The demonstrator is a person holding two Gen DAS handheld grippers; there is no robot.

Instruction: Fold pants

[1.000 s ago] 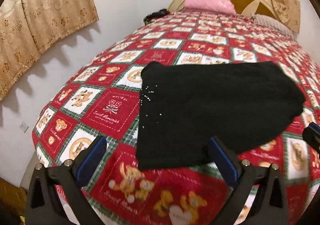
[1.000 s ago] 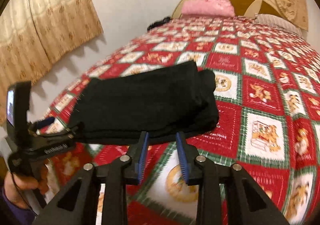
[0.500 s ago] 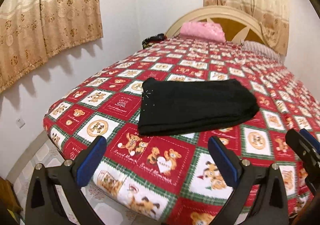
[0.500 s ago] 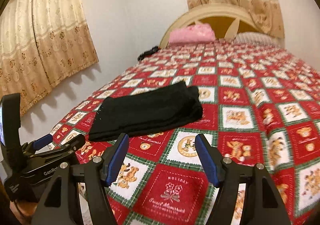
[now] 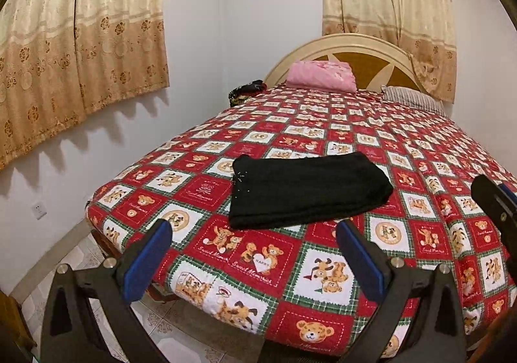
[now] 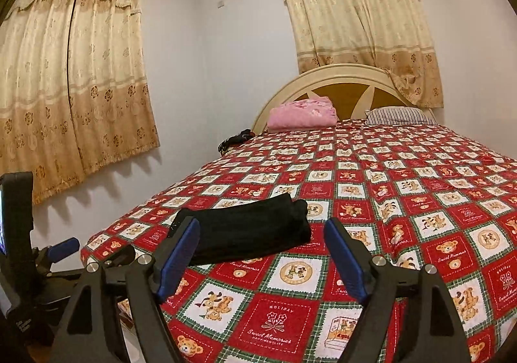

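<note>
Nearest the cameras: left gripper (image 5: 253, 258) and right gripper (image 6: 261, 261), jaws spread wide, holding nothing, hanging off the bed's foot
Pants (image 5: 307, 190): black, folded into a compact rectangle, flat on the quilt (image 5: 265, 266) near its foot corner, likely finished
Far end: pink bundle (image 5: 321, 75) against the headboard (image 5: 355, 43), well apart from the fold
</note>
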